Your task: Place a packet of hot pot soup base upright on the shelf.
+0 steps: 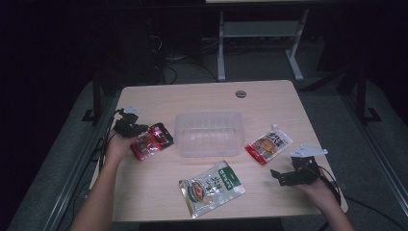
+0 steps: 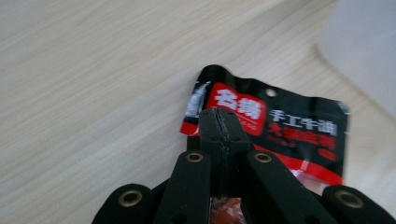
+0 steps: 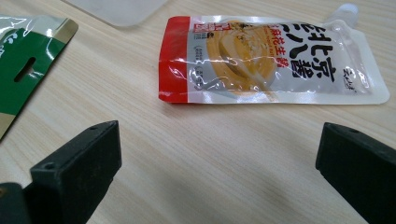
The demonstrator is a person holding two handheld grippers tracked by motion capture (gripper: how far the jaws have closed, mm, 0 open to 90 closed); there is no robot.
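Bench (image 1: 269, 103): pale wood-grain top, with a round grey grommet (image 1: 241, 93) near its far edge.
Centre: a clear plastic tub (image 1: 208, 134) stood on the bench.
Near edge: a green-and-white pouch (image 1: 210, 186) lay flat.
Right of the tub: a red-and-white spouted sauce pouch (image 1: 268, 143) lay flat, apart from the tub.

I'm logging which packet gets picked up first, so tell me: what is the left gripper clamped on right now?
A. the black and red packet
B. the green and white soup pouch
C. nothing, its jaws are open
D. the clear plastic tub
A: in the left gripper view the left gripper has its jaws pressed together on the top edge of the black and red packet, and the high view shows it at that hand.
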